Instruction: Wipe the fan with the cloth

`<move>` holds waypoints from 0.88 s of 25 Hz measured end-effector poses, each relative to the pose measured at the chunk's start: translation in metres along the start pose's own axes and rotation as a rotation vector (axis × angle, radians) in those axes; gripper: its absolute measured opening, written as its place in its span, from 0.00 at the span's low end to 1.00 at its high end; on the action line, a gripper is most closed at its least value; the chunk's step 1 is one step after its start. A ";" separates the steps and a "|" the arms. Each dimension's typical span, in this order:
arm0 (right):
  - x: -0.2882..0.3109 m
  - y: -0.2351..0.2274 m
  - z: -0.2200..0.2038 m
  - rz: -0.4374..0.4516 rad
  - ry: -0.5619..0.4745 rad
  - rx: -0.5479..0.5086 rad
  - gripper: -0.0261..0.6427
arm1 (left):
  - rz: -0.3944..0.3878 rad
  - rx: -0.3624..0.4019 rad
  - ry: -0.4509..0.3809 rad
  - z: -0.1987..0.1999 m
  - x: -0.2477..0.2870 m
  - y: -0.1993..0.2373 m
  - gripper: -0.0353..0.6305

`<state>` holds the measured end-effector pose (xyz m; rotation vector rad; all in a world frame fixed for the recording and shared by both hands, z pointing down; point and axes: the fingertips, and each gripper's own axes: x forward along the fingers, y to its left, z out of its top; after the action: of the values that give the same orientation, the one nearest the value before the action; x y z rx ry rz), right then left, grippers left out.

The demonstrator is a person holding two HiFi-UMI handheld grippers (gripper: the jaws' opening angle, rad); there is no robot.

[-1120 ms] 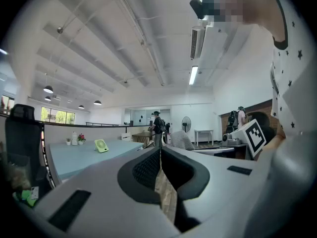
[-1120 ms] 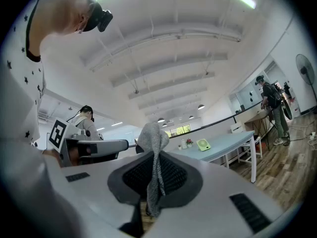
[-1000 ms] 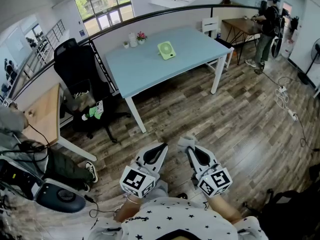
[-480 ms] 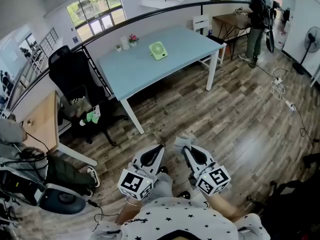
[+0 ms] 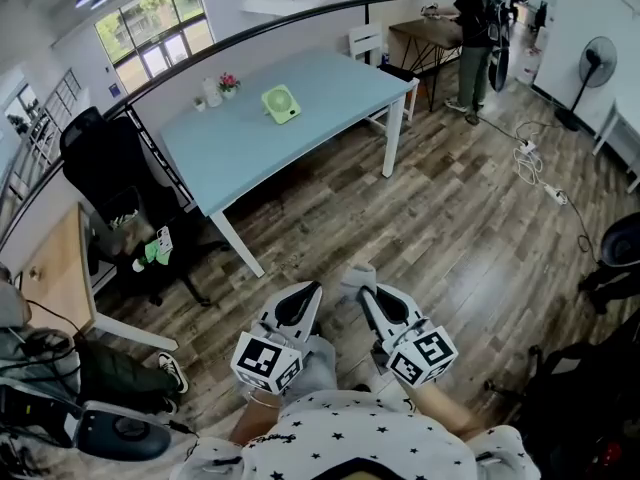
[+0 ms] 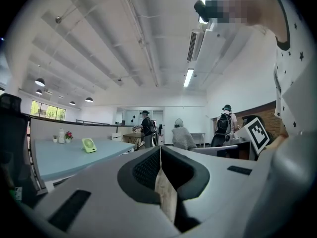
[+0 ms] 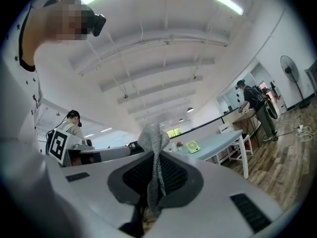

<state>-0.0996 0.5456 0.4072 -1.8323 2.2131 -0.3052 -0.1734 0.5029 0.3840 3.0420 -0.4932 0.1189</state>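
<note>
The table [image 5: 300, 148] is set far off across the floor [image 5: 450, 228]. The fan [image 5: 281, 103] is placed on it toward the far side, with a small plant [image 5: 229, 83] and a jug [image 5: 211, 92] lined up just left of it along the far edge. An office chair [image 5: 100, 153] is parked left of the table, and a desk [image 5: 55, 263] is found nearer, at the left. A person [image 5: 478, 13] is seen far right, beyond the table. Both grippers are held near, side by side and well apart from the table, the left gripper [image 5: 310, 288] left of the right gripper [image 5: 366, 292]. The cloth [image 5: 357, 276] is caught between the right one's jaws.
</note>
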 end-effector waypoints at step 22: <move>0.146 -0.080 0.006 -0.049 0.059 0.008 0.08 | -0.024 -0.070 -0.017 0.003 0.097 0.142 0.10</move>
<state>-0.0490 0.3877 0.4183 -1.8997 2.2041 -0.3812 -0.1270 0.3380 0.3954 2.9818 -0.4525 0.0729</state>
